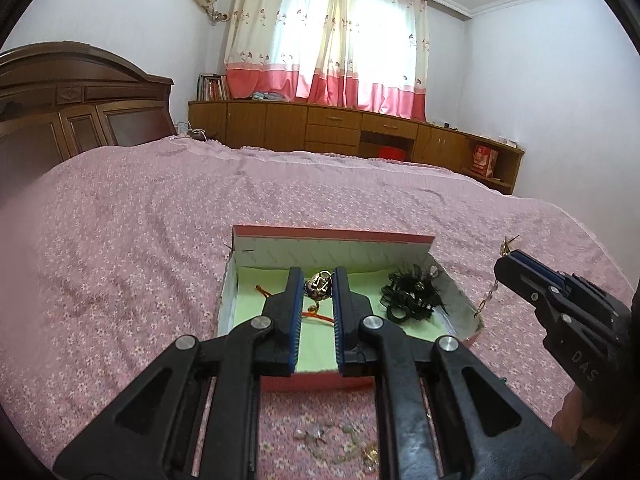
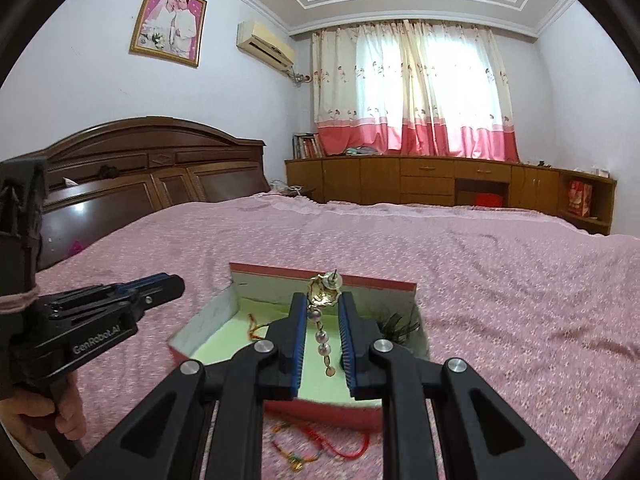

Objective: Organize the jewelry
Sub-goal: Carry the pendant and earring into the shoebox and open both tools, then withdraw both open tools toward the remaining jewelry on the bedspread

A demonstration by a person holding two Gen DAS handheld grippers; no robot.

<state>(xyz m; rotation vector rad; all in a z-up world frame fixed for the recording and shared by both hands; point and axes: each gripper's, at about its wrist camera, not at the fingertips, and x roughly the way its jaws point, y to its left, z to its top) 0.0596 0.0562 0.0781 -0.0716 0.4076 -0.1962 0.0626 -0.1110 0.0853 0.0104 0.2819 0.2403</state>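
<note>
Pink bedspread point(image 1: 120, 240) carries the open jewelry box point(image 2: 320, 278). Right tongs point(image 2: 323, 307) pinch a gold drop earring point(image 2: 322, 298), its pearl chain hanging vertical over the box's green floor. Left tongs point(image 1: 316, 285), narrow, clamp a metal bead charm point(image 1: 319, 287) inside the box.

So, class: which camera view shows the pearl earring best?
Right wrist view: the earring hangs full length in the right gripper, pearls clear. Left wrist view shows only its chain dangling, small, at the frame's edge.

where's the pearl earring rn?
Pearl earring hangs pinched in the right gripper, above the open jewelry box on the bed; from the left wrist view it dangles right of the box.
</note>
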